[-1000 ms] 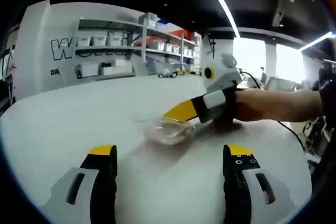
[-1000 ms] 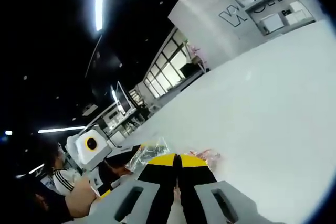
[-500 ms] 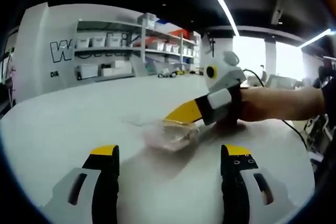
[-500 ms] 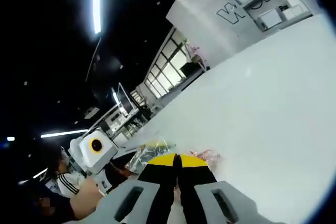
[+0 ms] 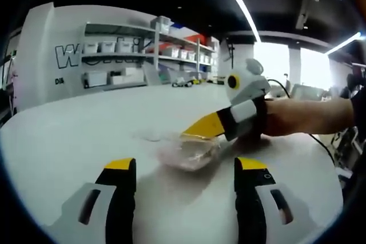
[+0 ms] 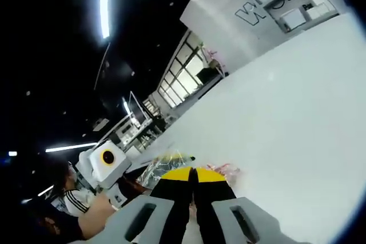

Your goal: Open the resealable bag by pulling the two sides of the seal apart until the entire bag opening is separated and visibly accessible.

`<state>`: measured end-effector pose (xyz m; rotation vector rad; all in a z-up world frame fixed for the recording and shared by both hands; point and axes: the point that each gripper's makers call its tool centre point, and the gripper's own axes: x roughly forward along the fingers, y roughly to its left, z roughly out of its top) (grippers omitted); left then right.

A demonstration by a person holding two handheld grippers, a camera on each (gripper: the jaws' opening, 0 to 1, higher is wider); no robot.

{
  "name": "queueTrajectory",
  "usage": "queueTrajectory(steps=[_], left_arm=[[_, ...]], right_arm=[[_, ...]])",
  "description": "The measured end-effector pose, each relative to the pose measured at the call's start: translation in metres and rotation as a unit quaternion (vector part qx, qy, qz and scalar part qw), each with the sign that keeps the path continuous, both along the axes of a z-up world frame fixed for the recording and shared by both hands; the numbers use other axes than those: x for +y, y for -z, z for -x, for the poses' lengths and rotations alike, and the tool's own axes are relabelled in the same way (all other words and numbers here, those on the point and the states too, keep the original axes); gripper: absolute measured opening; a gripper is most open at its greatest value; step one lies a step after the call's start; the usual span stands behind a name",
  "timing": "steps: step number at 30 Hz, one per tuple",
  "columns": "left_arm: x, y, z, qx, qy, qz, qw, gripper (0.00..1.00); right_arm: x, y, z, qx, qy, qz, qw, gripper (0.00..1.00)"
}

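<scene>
White table (image 5: 68,135), bag (image 5: 189,151) mid-surface

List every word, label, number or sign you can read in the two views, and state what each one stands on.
"W...": large dark lettering on the white wall beside the shelves; just the first letter reads, the shelving hides the rest.
"D...": smaller dark text lower on that wall, too blurred to read.
The clear plastic resealable bag, the right gripper shut on it and the white storage bins show no legible text.

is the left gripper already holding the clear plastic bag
No. The left gripper stands open over the white table, short of the clear plastic resealable bag, which the right gripper pinches.
</scene>
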<state>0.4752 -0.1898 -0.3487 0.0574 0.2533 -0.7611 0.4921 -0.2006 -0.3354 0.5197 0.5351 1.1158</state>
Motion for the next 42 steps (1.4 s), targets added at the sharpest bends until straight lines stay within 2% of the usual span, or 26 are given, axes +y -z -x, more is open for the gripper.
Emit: queueTrajectory(steps=[10,18,25,30,32,42], left_arm=[[0.003,0.002,-0.004,0.003,-0.003,0.000,1.0000,0.58],[0.000,0.003,-0.010,-0.010,0.009,-0.009,0.9999,0.49],[-0.004,0.000,-0.007,-0.025,0.021,-0.009,0.9994,0.44],[-0.005,-0.004,-0.005,-0.033,0.026,-0.004,0.9991,0.40],[-0.006,-0.007,-0.003,-0.038,0.030,0.001,0.9988,0.38],[-0.009,-0.017,0.002,-0.065,0.041,0.006,0.9970,0.37]], right_arm=[[0.001,0.000,0.002,0.001,-0.007,0.000,1.0000,0.00],[0.001,-0.001,0.006,0.007,-0.008,-0.005,0.9999,0.00],[-0.001,-0.005,0.005,0.034,0.003,-0.025,0.9991,0.00],[-0.002,-0.005,0.004,0.040,0.011,-0.027,0.9988,0.00],[-0.004,-0.006,0.001,0.053,0.019,-0.036,0.9978,0.00],[-0.008,-0.007,0.005,0.082,0.028,-0.052,0.9949,0.00]])
